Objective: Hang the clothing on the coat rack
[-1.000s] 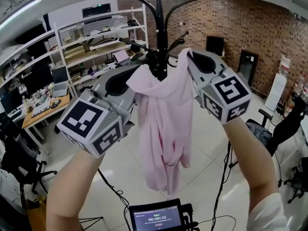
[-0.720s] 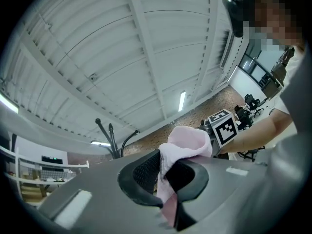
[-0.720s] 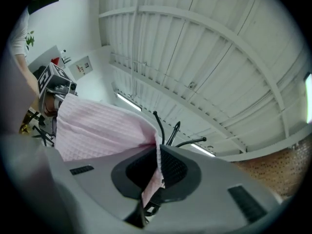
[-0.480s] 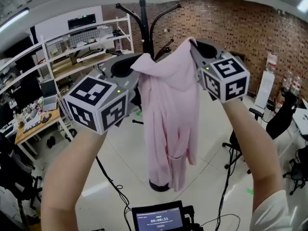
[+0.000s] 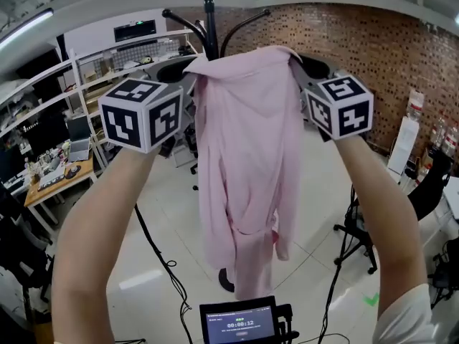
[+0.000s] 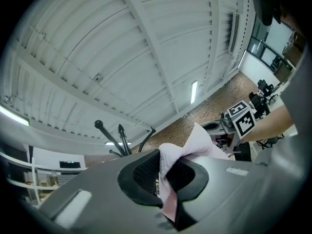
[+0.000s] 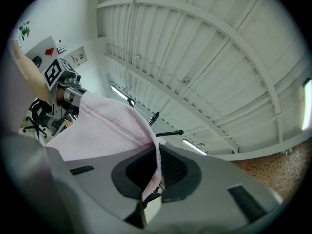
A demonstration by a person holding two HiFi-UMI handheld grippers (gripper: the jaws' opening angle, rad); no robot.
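A pale pink garment (image 5: 247,163) hangs spread between my two grippers, held high in front of the black coat rack (image 5: 209,21). My left gripper (image 5: 188,70) is shut on its left top edge; the pink cloth (image 6: 187,147) is pinched between the jaws. My right gripper (image 5: 297,63) is shut on the right top edge, with cloth (image 7: 117,130) draped over it. The rack's hooks (image 6: 119,138) rise just beyond the left jaws, and hook tips (image 7: 168,132) show past the right jaws. The garment hides the rack's pole; only its base (image 5: 224,282) shows below.
White shelving (image 5: 107,70) with clutter stands at the back left above a desk (image 5: 54,174) with laptops. A brick wall (image 5: 387,56) runs along the right. Office chairs (image 5: 358,228) stand at the right, cables (image 5: 161,264) lie on the floor, and a small screen (image 5: 240,322) sits at the bottom edge.
Both grippers have risen and moved toward the rack with the garment stretched between them. The cloth's top edge now sits at the height of the hooks and covers the pole.
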